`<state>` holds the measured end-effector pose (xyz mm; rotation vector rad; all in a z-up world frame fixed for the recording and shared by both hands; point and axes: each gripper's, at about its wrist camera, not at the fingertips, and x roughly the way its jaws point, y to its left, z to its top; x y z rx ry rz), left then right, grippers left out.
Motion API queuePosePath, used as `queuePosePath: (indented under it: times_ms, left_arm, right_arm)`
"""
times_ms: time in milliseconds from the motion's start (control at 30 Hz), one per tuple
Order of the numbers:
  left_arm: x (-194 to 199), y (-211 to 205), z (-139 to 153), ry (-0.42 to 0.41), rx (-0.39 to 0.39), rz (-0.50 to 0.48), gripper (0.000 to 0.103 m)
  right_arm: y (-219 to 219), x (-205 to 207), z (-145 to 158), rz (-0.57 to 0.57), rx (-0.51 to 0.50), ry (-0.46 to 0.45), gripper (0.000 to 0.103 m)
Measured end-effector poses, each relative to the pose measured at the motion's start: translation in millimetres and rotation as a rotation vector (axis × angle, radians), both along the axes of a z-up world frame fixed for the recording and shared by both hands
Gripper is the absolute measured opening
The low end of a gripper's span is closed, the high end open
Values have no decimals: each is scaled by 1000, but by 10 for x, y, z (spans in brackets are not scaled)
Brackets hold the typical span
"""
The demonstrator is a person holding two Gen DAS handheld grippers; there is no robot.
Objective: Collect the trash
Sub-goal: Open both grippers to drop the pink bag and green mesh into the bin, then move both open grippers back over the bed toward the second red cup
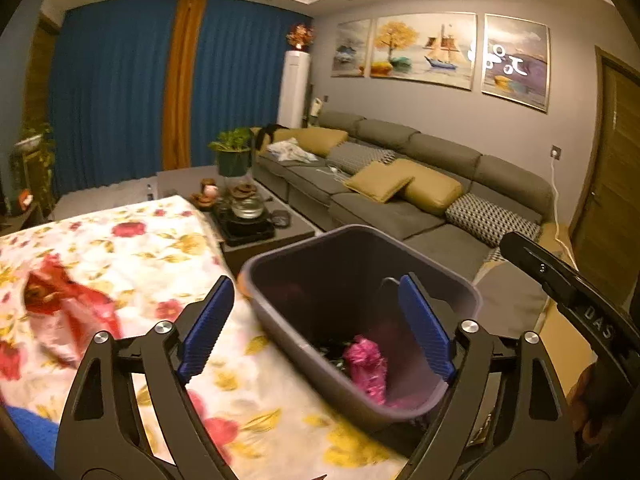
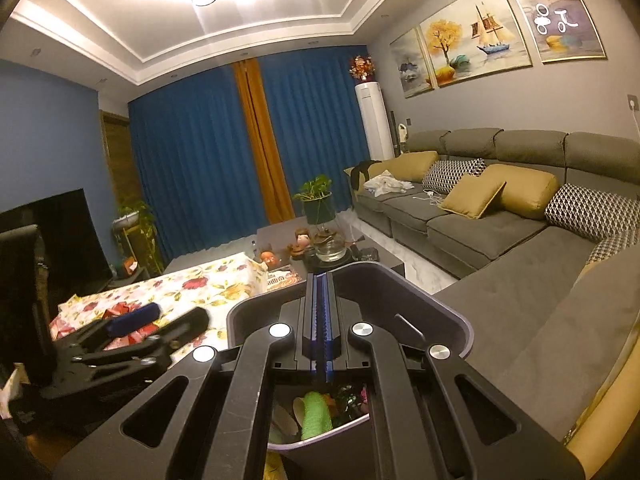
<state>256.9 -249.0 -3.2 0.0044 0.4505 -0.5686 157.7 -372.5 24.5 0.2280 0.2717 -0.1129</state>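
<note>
Both grippers over the trash bin (image 1: 288, 320), angled slightly down.
Left gripper (image 1: 316, 328) jaws wide apart, empty; right gripper (image 2: 321, 320) jaws together on nothing.

A home living room; a long grey sofa (image 1: 400, 184) with cushions, blue curtains (image 1: 120, 92), framed paintings (image 1: 424, 50) and a tea-laden coffee table (image 1: 260, 228) show it

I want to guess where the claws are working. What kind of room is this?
Most likely a home living room: a long grey sofa with cushions, a tea table, and paintings on the wall.
</note>
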Motion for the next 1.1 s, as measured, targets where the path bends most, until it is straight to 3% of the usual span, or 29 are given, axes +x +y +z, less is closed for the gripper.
queuePosePath:
  times_ms: [133, 200, 267, 367, 867, 1100]
  left_arm:
    - [-127, 285, 28, 5, 1, 51, 87]
    - [-185, 471, 27, 12, 5, 81, 88]
    - [-274, 700, 22, 0, 6, 116, 91]
    - [-349, 1052, 3, -8, 9, 194, 95]
    - [-588, 2536, -127, 23, 31, 508, 95]
    - [-551, 3045, -252, 69, 28, 637, 95]
  right_arm:
    - [101, -16, 22, 32, 1, -1, 5]
    - [158, -34, 33, 61, 18, 2, 26]
    - [241, -90, 57, 84, 23, -9, 89]
    - [437, -243, 116, 86, -23, -93, 90]
    - [1371, -102, 148, 208, -101, -71, 95]
    - [1738, 10, 77, 240, -135, -71, 97]
